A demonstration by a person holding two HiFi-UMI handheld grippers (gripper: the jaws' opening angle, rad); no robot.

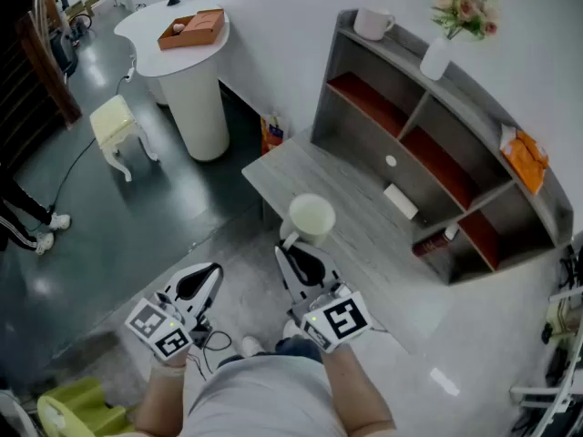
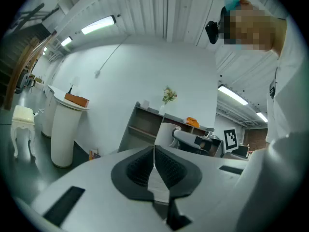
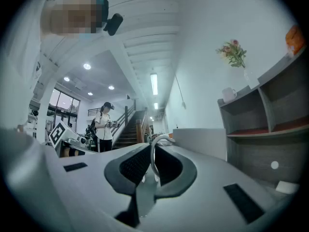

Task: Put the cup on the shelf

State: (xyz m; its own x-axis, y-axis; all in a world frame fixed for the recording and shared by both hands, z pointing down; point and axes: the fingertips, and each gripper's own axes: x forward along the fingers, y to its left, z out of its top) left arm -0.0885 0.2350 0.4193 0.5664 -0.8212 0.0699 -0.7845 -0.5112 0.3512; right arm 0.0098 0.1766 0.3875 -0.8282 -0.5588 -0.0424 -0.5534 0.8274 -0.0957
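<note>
The right gripper (image 1: 298, 255) pinches the handle of the cream cup (image 1: 311, 215) between its jaws, holding the cup upright at the near edge of the grey desk (image 1: 351, 182). The cup is well short of the shelf (image 1: 363, 133) at the desk's far side. The left gripper (image 1: 202, 285) is beside it, off the desk, its jaws pressed together on nothing.

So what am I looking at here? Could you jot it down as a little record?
right gripper: shut on the handle of the cup
cup: white, held level in front of the shelf, not on it yet
left gripper: shut, nothing in it
shelf: grey, red-lined compartments
on top of shelf: mug, vase with flowers
</note>
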